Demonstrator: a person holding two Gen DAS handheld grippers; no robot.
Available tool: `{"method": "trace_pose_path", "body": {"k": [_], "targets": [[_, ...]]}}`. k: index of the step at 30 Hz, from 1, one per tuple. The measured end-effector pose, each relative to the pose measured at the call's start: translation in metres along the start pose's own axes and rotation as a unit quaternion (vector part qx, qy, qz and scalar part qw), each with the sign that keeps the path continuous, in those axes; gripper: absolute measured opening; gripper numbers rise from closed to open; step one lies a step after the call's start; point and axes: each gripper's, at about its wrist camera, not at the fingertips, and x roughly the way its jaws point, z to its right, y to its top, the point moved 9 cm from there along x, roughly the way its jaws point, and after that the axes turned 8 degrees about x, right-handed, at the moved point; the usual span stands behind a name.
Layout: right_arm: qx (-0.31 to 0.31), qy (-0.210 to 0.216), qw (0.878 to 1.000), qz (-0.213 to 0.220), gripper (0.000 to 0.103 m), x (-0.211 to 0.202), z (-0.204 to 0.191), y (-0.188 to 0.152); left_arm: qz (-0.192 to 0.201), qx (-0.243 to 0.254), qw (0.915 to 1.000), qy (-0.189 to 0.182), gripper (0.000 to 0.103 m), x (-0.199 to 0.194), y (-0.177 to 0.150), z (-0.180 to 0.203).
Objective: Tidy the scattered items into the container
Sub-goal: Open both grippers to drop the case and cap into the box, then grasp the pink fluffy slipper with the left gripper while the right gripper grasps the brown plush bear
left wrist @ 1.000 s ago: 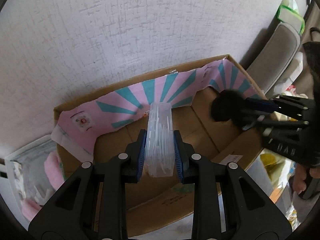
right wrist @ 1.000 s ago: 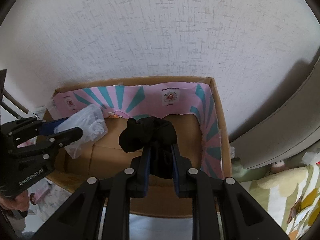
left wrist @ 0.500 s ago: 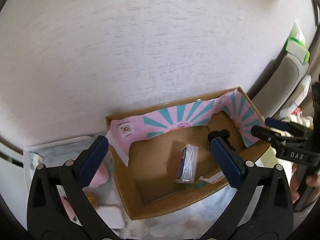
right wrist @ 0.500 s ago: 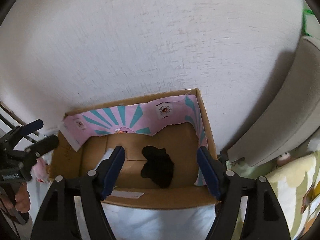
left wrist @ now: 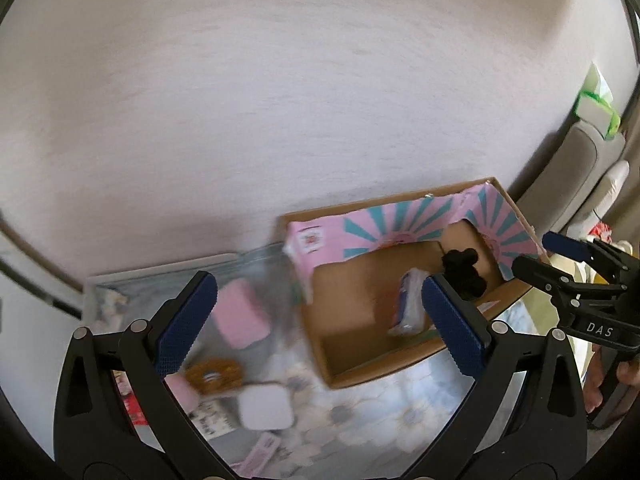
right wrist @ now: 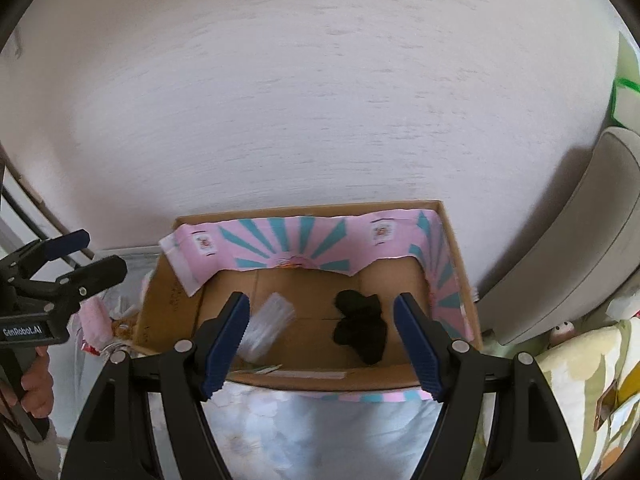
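A cardboard box lined with pink and teal paper stands against the white wall. On its floor lie a black fabric piece and a clear plastic packet. My right gripper hangs open above the box's near rim with nothing between its fingers. My left gripper is open wide and empty, up over the box's left wall. The packet and the black piece show behind its right finger. To the box's left lie a pink pad, a brown ring and a white square case.
Small cards and packets lie on the flower-patterned mat. A grey padded chair and a floral cushion stand right of the box. A person's hand holds the left gripper's handle.
Both grippers opened and let go: the clear packet and the black piece now lie in the box. Both rose and pulled back, and the left one swung left toward the scattered items.
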Motion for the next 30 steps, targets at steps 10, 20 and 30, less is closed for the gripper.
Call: {"method": "trace_pose_path", "body": {"k": [10,20,30], "targets": [[-0.039,0.032,0.999,0.019,0.071,-0.021,-0.067,0.001,0.006,-0.050,0.9972,0.056,0.102,-0.056,-0.024,-0.108],[-0.090,0.073,0.993,0.005,0.071,-0.009,-0.140,-0.012,-0.043,-0.117,0.9901,0.064,0.102,-0.049,-0.091,-0.171],[-0.159,0.102,0.982,-0.030,0.071,0.020,-0.206,-0.040,-0.096,-0.153,0.9832,0.026,0.102,-0.010,-0.135,-0.175]]}}
